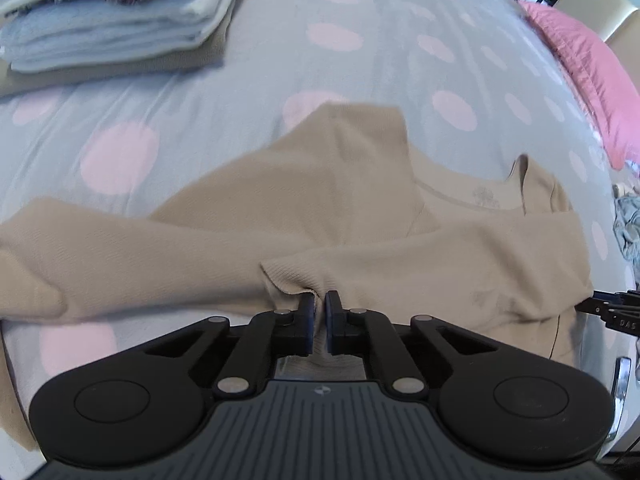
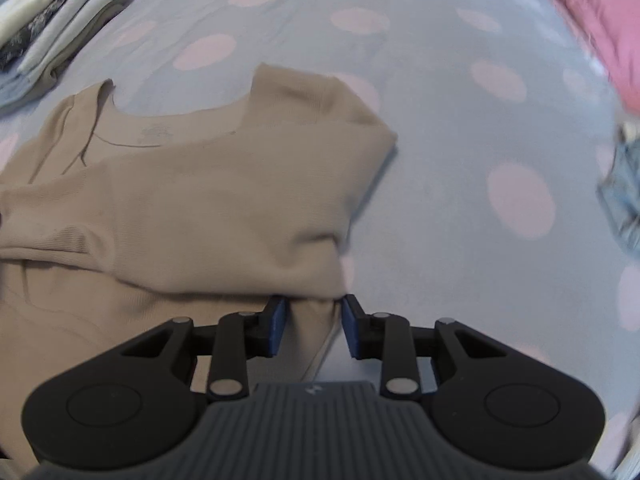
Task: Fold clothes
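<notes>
Beige knit, one sweater (image 1: 328, 208), lies half-folded on your bed (image 1: 360, 32), sheet grey-blue with pink dots. Your left tool (image 1: 320, 308) is pinched tight on the sweater's near edge. Your right tool (image 2: 313, 312) is partly open, a fold of sweater between the pads; can't tell if they press it. One stack of folded clothes (image 1: 112, 20) sits far left, one pink pillow (image 1: 584, 64) far right, one crumpled blue garment (image 2: 624, 200) at the right edge.
</notes>
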The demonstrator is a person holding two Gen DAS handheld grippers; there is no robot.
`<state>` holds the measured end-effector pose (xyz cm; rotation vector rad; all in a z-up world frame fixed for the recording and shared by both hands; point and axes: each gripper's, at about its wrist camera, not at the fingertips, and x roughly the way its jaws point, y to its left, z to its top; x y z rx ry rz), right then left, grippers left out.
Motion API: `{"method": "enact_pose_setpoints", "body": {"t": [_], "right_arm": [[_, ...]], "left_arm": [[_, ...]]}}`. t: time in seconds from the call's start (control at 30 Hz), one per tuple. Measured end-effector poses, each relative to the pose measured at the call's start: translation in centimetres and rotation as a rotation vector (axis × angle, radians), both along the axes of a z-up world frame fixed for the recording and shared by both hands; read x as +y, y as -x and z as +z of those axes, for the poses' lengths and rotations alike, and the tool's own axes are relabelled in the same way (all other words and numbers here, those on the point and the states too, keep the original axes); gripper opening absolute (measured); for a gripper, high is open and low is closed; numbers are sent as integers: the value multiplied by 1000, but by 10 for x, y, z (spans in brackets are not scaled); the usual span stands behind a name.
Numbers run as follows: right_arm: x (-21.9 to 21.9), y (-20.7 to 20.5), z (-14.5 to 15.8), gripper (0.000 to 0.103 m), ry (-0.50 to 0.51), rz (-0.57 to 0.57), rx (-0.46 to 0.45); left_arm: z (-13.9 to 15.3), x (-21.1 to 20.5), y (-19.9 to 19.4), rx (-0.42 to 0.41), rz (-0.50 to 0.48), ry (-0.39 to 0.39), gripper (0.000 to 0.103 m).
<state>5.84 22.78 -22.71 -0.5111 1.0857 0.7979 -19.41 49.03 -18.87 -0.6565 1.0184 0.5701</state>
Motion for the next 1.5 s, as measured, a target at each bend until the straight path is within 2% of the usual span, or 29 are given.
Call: {"method": "enact_pose_setpoints", "body": {"t": [0.03, 0.07, 0.1, 0.17, 0.27, 0.3, 0.37, 0.43, 0.5, 0.57, 0.6, 0.63, 0.67, 0.7, 0.73, 0.8, 0.87, 1.0, 1.07, 1.1, 1.13, 1.17, 1.23, 1.3, 1.33, 1.37, 1.4, 1.5], "right_arm": [[1, 0, 2, 33, -8, 1, -14], [1, -2, 5, 21, -22, -11, -11], [-1, -5, 9, 13, -34, -30, 3], [-5, -10, 17, 10, -49, -65, 34], [-11, -11, 22, 7, -18, -67, 20], [-14, -12, 19, 7, 4, -73, 21], [-20, -18, 5, 0, 59, -103, 38], [-28, -25, -11, 0, 133, -136, 37], [-37, -36, -11, 0, 105, -194, 83], [-41, -44, 1, 7, 36, -223, 107], [-39, -46, 9, 7, 8, -224, 98], [-37, -49, 16, 17, -16, -225, 87], [-34, -52, 23, 37, -42, -231, 80], [-30, -55, 29, 44, -68, -242, 78], [-27, -59, 34, 48, -95, -253, 76], [-18, -69, 40, 49, -137, -276, 99], [-8, -79, 40, 49, -172, -296, 141], [11, -92, 29, 49, -201, -342, 187], [17, -96, 19, 49, -188, -360, 190], [17, -98, 15, 49, -181, -369, 192], [16, -100, 9, 49, -180, -382, 199], [16, -105, 3, 48, -183, -399, 210], [13, -110, -5, 48, -205, -429, 233], [14, -112, -8, 48, -232, -440, 254], [16, -111, -9, 42, -241, -437, 264], [19, -110, -10, 22, -235, -431, 269], [22, -109, -10, 11, -217, -426, 265], [21, -106, 0, 6, -215, -422, 210]], "left_arm": [[6, 1, -1, -21, 7, -13, 3], [11, 1, -3, -41, 13, -27, 3], [17, 2, -4, -60, 18, -34, 3], [26, 5, -8, -97, 26, -41, 3], [37, 8, -14, -130, 34, -48, 3], [33, 8, -17, -102, 31, -47, 3], [21, 8, -22, -26, 21, -50, 3], [6, 8, -25, 52, 8, -44, 3], [-4, 9, -22, 87, 9, -3, 3], [-6, 10, -20, 92, 7, 14, 4], [-4, 11, -19, 85, 6, 17, 5], [-2, 13, -17, 71, 11, 23, 13], [2, 17, -14, 49, 20, 33, 19], [7, 21, -11, 23, 32, 39, 32], [10, 25, -9, 3, 45, 34, 47], [14, 32, -7, -20, 63, 18, 55], [8, 42, -9, -11, 63, 17, 53], [-4, 46, -11, -15, 76, 67, 49], [-10, 47, -12, -19, 83, 95, 38], [-11, 46, -14, -16, 73, 94, 26], [-9, 43, -16, -11, 56, 84, 19], [-8, 41, -18, -12, 41, 79, 16], [-6, 39, -20, -23, 21, 86, 5], [-6, 37, -22, -28, 13, 89, 3], [-5, 36, -23, -25, 11, 76, 2], [-3, 36, -24, -27, 10, 58, 2], [1, 35, -25, -36, 13, 38, 1], [20, 37, -30, -110, 33, -20, 1]]}}
